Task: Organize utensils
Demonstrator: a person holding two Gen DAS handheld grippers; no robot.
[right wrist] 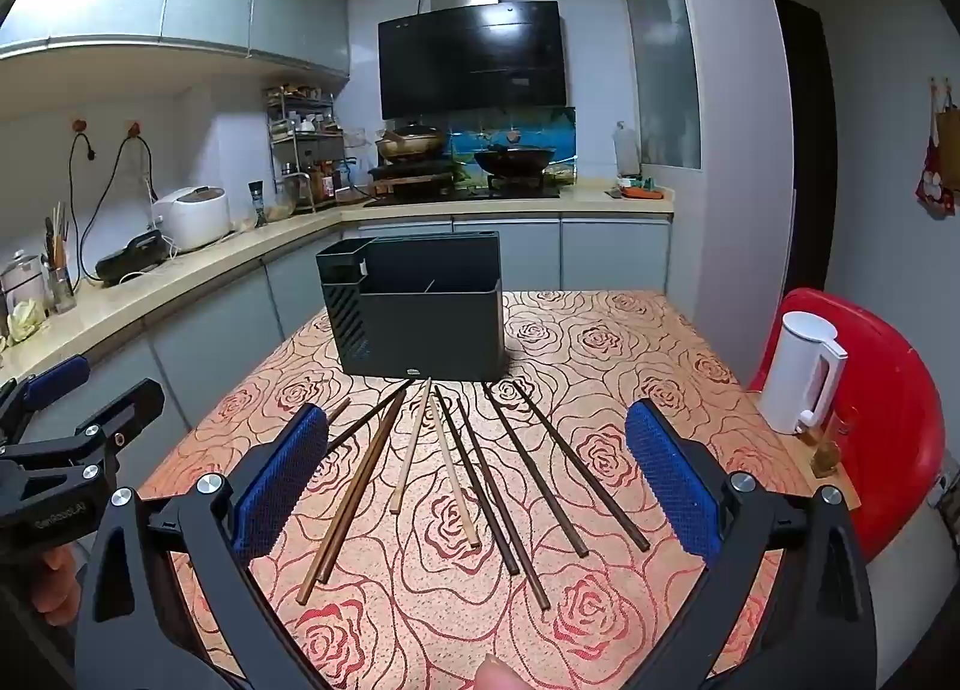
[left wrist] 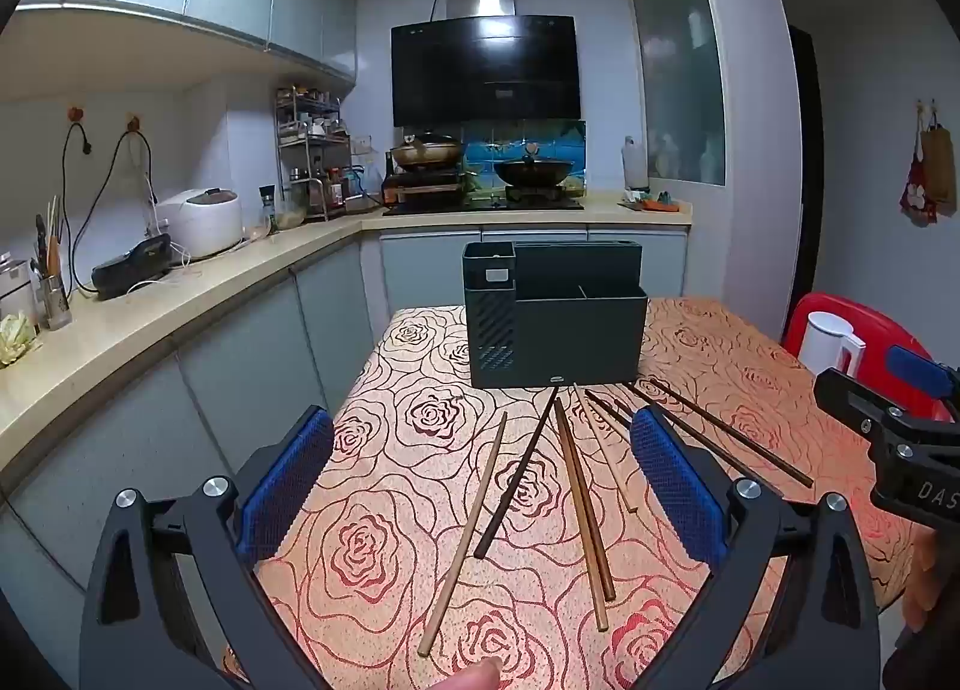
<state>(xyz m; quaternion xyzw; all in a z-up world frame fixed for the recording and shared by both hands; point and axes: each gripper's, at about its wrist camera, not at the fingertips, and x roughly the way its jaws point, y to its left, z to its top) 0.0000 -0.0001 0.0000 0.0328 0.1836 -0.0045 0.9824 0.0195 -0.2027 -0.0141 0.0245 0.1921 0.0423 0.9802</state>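
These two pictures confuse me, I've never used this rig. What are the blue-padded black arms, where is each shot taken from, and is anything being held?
No robot here: a person holds a two-finger clamp in each hand, with a camera looking along its fingers. One picture looks out from the left gripper, the other from the right gripper. Both are open and hold nothing. Below them, on the rose-patterned tablecloth, lie loose chopsticks, fanned out in front of a dark utensil holder with several compartments. A white kettle stands at the table's right edge.
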